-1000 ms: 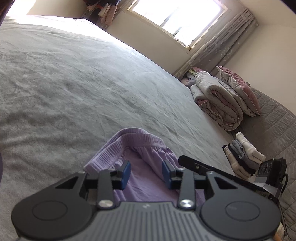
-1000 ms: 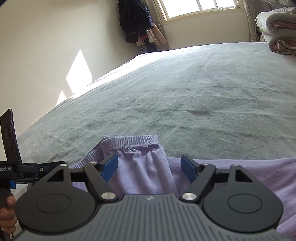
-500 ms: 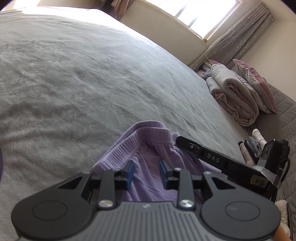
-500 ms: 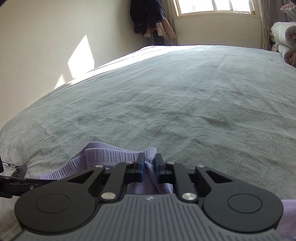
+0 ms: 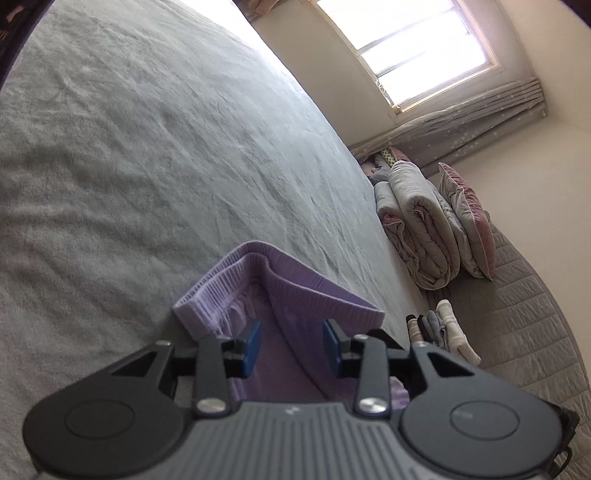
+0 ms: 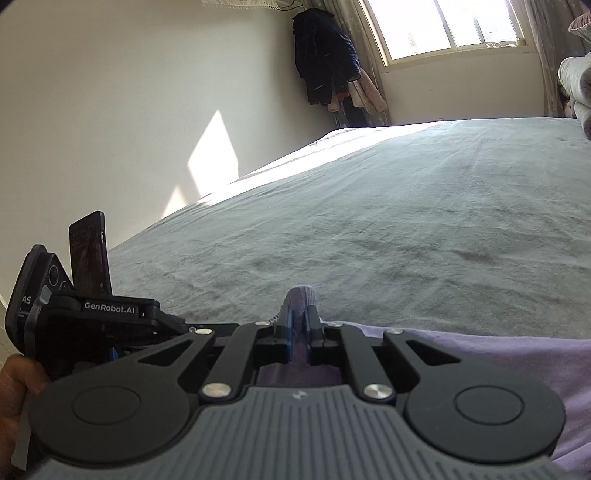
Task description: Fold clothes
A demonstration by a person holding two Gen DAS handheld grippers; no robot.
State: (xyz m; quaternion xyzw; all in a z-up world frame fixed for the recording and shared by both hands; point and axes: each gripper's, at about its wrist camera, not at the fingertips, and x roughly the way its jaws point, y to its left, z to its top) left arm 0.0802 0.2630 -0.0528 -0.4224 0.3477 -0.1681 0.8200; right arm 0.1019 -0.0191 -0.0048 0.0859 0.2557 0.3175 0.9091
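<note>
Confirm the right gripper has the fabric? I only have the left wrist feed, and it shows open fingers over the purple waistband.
Observer: Yes. In the right wrist view the right gripper is shut on the purple garment, with a nub of the ribbed band sticking out above the fingertips.
Operator: Is the left gripper touching cloth?
Observer: The right view shows only the left gripper's body at the frame's left edge, not its fingers. Cannot tell from there.
Operator: Anything else in that view I can't see?
Observer: Dark coats hang in the corner left of the window, beyond the bed.
</note>
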